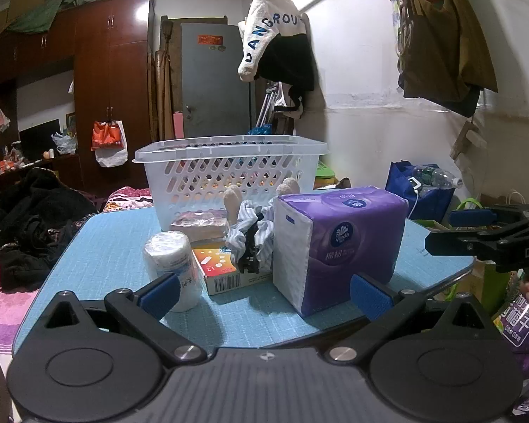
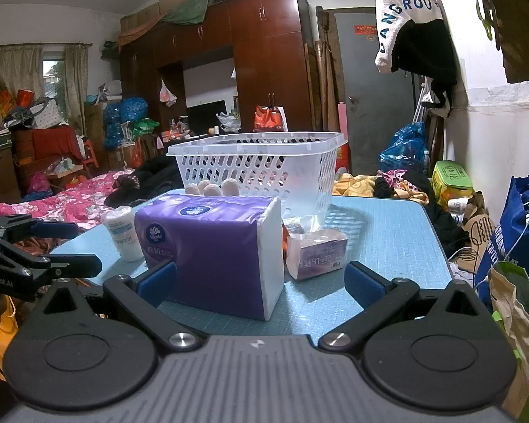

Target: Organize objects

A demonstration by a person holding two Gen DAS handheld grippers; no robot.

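Observation:
A white lattice basket (image 1: 229, 172) (image 2: 261, 169) stands at the far side of the blue table (image 1: 257, 317) (image 2: 388, 243). In front of it lie a purple tissue pack (image 1: 338, 243) (image 2: 211, 246), a white roll (image 1: 172, 264) (image 2: 123, 232), an orange-and-white box (image 1: 218, 268), a striped scrunchie with a black clip (image 1: 252, 236), a small pink tissue packet (image 1: 199, 224) (image 2: 317, 250) and beige glove fingertips (image 1: 289, 185) (image 2: 211, 187). My left gripper (image 1: 264, 294) is open and empty before the box. My right gripper (image 2: 261, 280) is open, with the purple pack partly between its fingers.
A bed with pink bedding and dark clothes (image 2: 70, 201) lies left of the table. Bags (image 2: 511, 232) crowd the floor on the right by the white wall. Wardrobes (image 2: 264, 53) and a grey door (image 1: 215, 81) stand behind.

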